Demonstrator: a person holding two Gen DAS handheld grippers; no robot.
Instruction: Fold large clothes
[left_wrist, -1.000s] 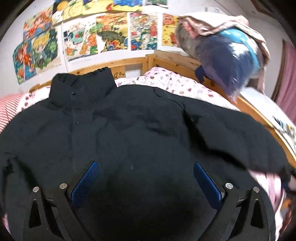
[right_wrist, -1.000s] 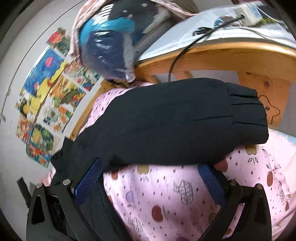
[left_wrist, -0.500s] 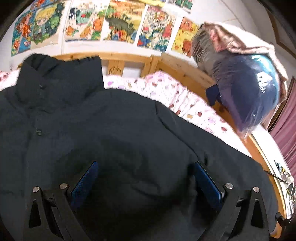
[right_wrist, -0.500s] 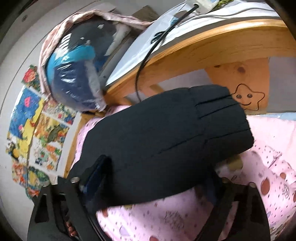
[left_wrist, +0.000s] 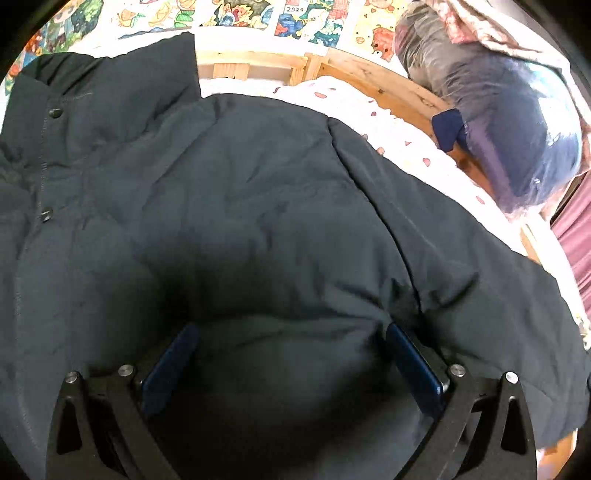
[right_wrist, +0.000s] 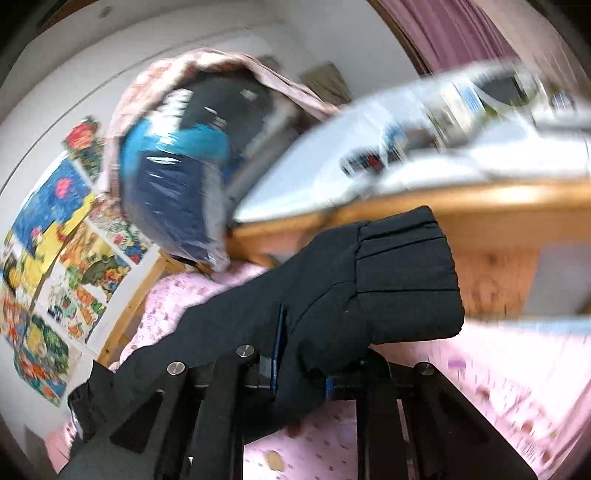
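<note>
1. Black padded jacket (left_wrist: 229, 206), a bulky puffer with a stand-up collar and snap placket, is spread front-up over the pink patterned bedsheet (left_wrist: 399, 122) of a wooden-framed bed (left_wrist: 373, 74); one sleeve, ending in a pleated cuff (right_wrist: 402, 280), is lifted off the sheet in the right wrist view.
2. The right gripper (right_wrist: 301, 373) is seen clamped on that sleeve just behind the cuff, its blue pads pressed into the padding.
3. The left gripper (left_wrist: 291, 365) is held with its jaws wide apart, pressed down into the lower body of the jacket, nothing pinched between the blue pads (left_wrist: 413, 365).
4. A slip is judged likely: the shell looks smooth and the filling compressible, so the sleeve could be pulled out of the pinch if it is swung quickly.
5. The whole jacket could be dragged across the sheet by the sleeve pull, if the body is not pinned firmly by the left gripper.
6. A springy fold could reopen once released, the padding being thick.
7. The plastic-wrapped blue bundle (right_wrist: 173, 177) on the bed rail could be struck by the raised sleeve, as it sits near.
8. Counted: one jacket, two visible snaps, one raised sleeve, two grippers, one wrapped bundle, several colourful posters (right_wrist: 48, 229) whose number cannot be told.
</note>
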